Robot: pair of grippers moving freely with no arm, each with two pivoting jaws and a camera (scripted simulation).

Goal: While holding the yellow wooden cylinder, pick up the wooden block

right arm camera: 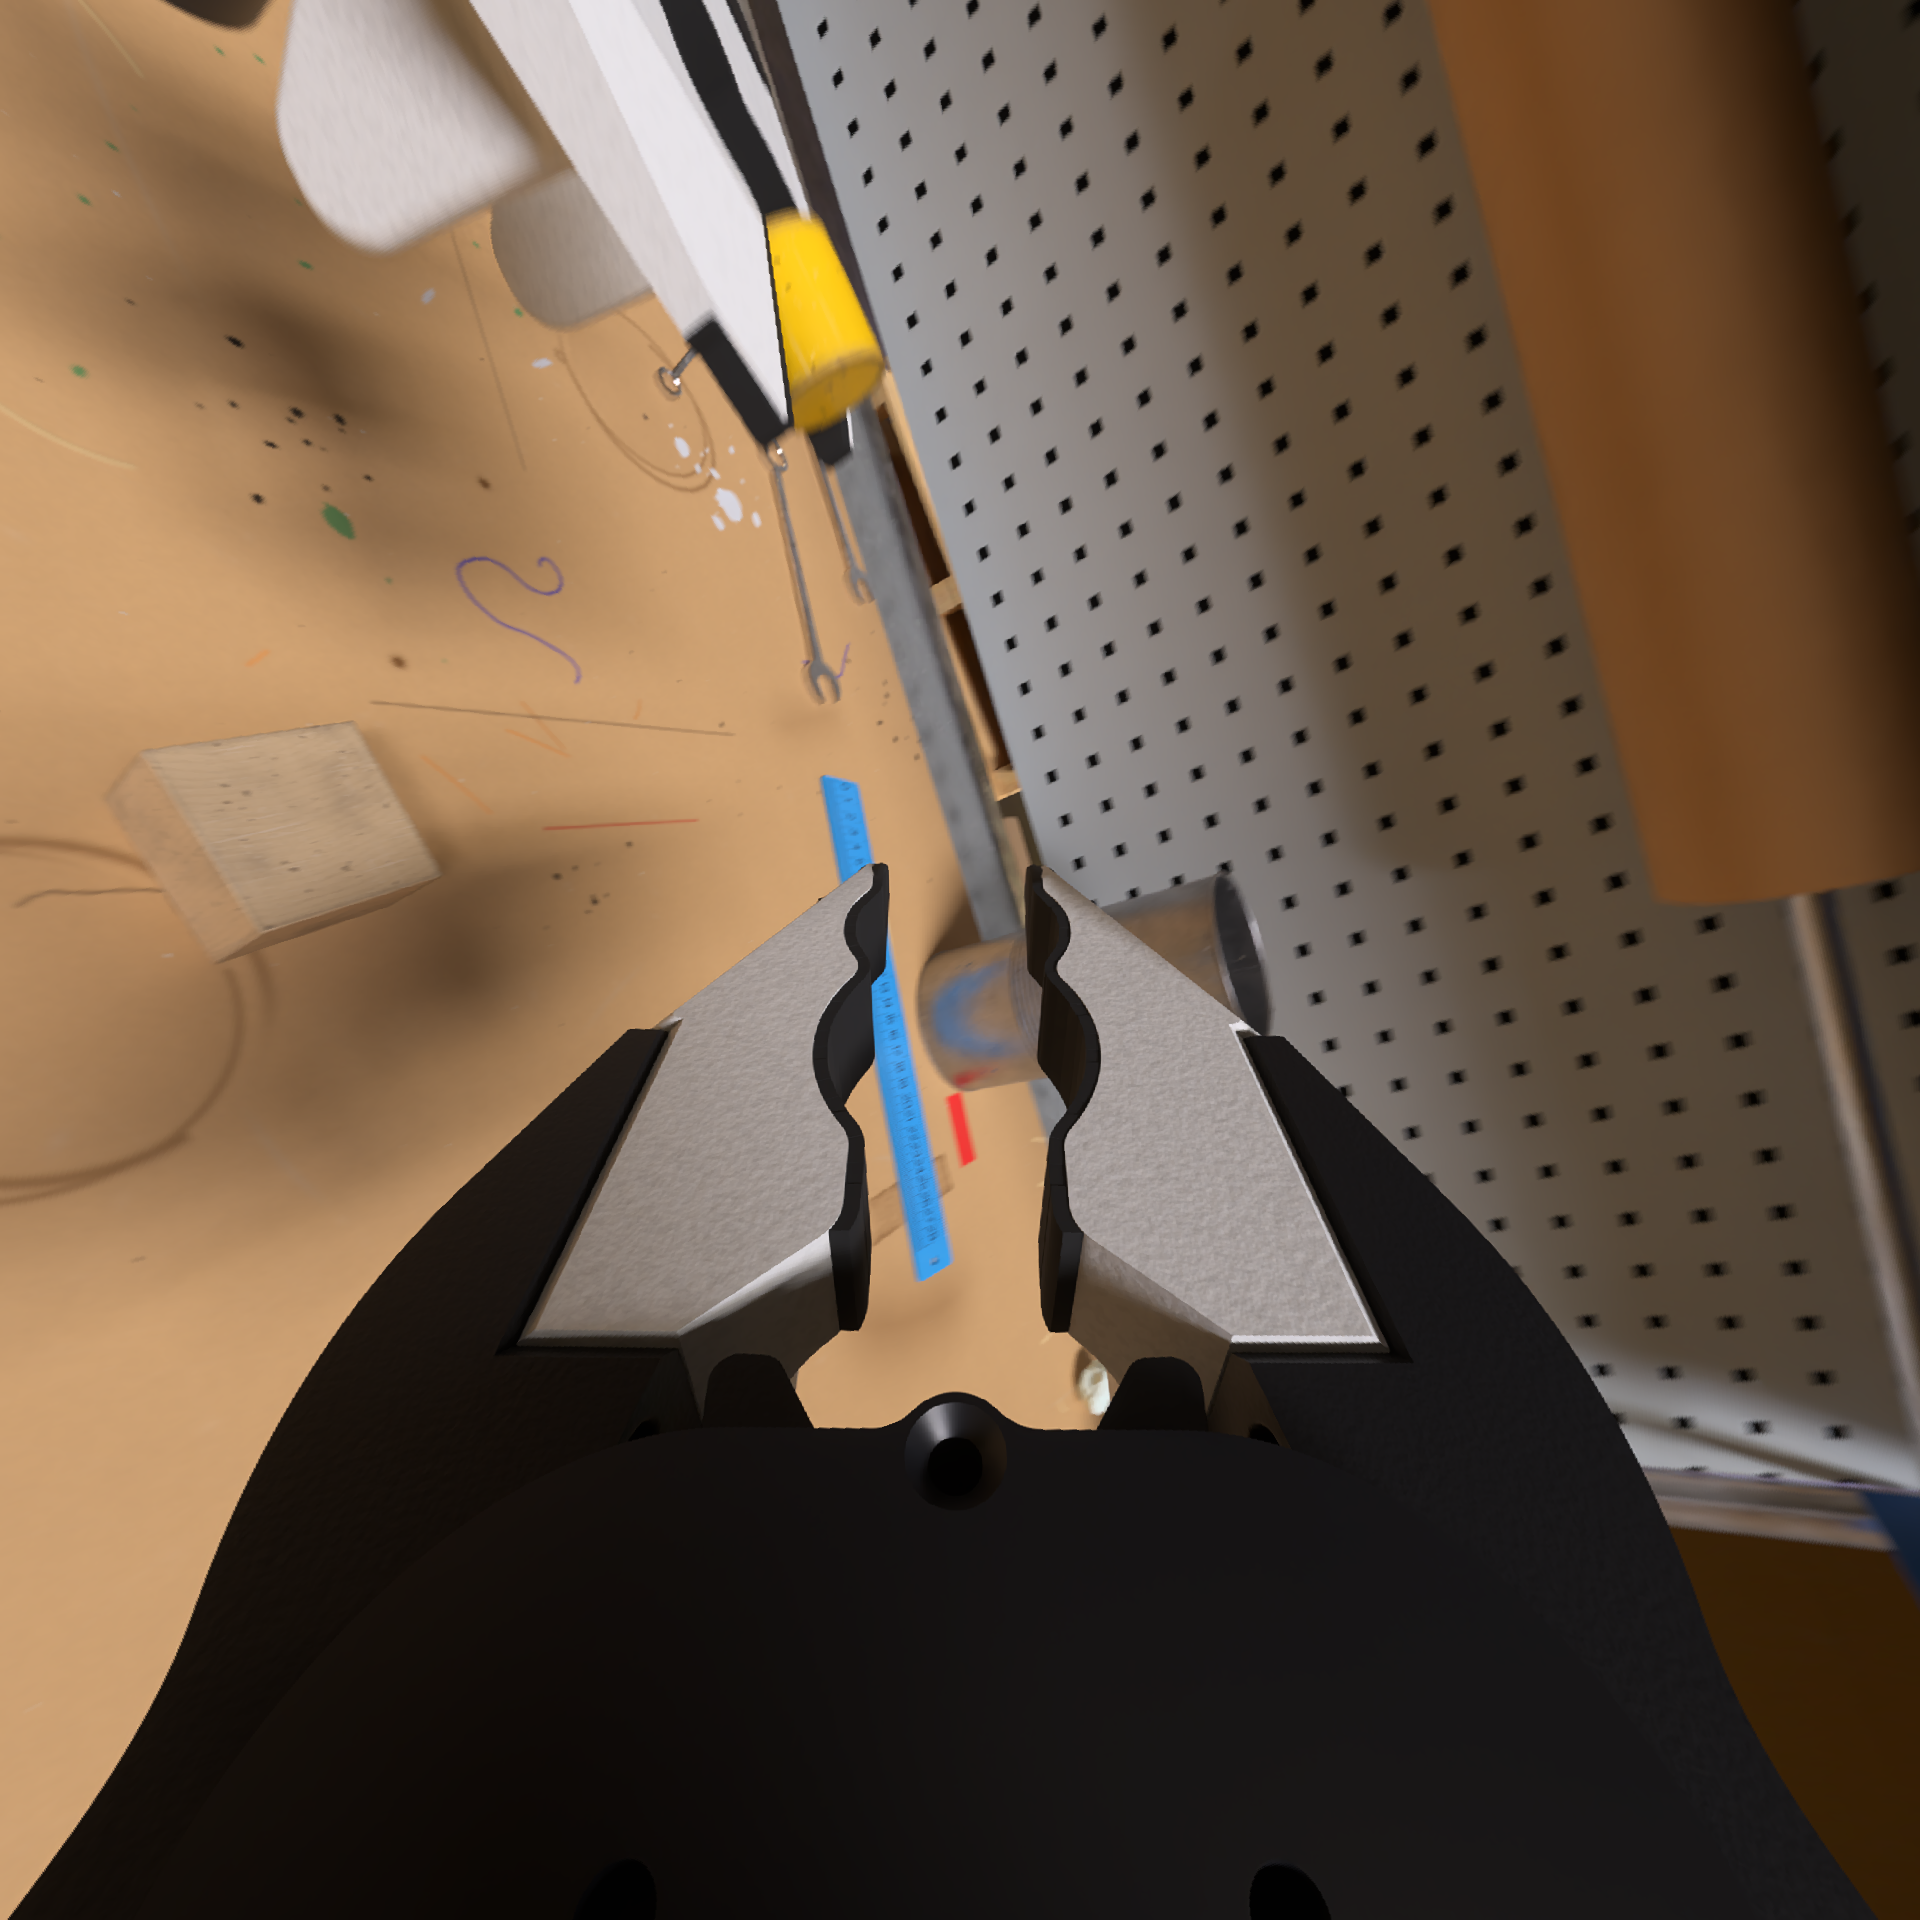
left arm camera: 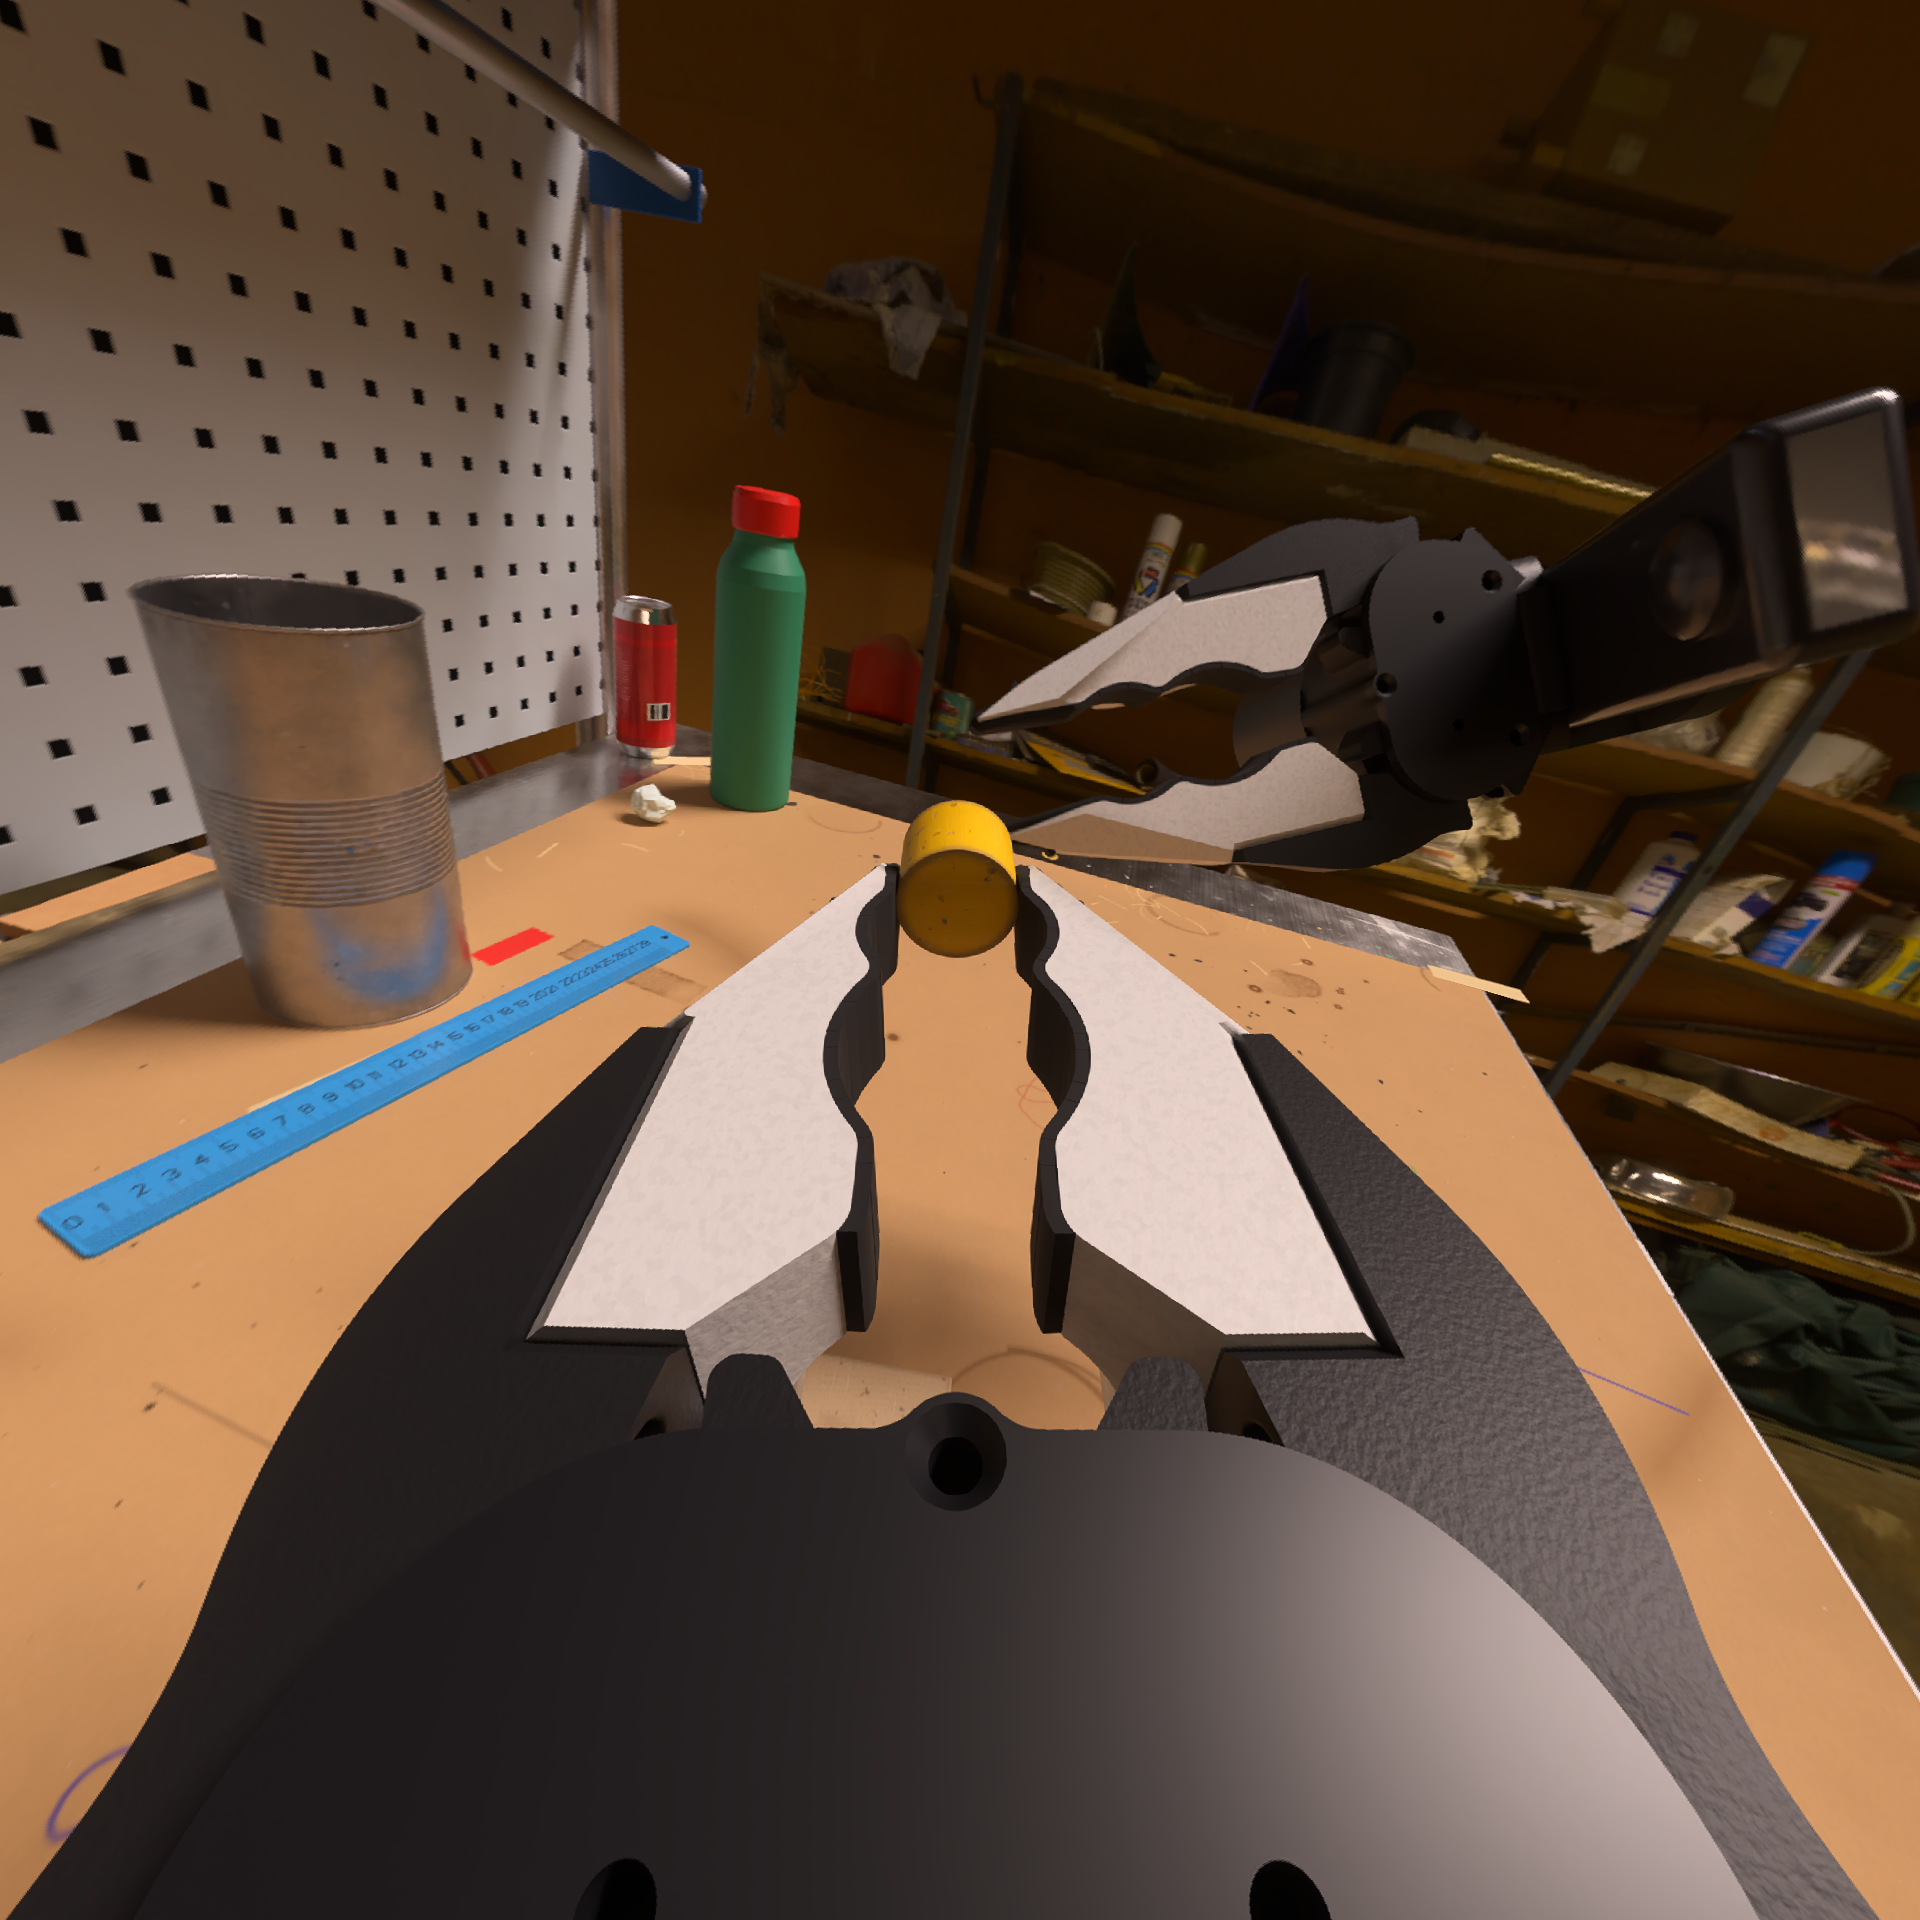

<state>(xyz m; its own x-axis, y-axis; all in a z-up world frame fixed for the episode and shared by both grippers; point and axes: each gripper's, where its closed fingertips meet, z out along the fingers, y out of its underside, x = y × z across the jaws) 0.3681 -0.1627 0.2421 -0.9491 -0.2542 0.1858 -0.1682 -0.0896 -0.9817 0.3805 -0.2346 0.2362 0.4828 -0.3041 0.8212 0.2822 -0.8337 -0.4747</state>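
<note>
Cylinder [left arm camera: 956,878], yellow, is pinched between the tips of the left gripper [left arm camera: 956,883], raised over the table [left arm camera: 312,1351]. The right gripper [right arm camera: 956,883] is held with fingers spread and nothing between them. The block [right arm camera: 275,831] is seen lying on the table, ahead and left of the right gripper, well apart from it. A ruler [right arm camera: 888,1029] lies beneath its fingertips.

Left gripper [left arm camera: 956,883] clamping yellow wooden cylinder [left arm camera: 956,878] (above bench), right gripper [left arm camera: 1003,774] parted beyond
</note>
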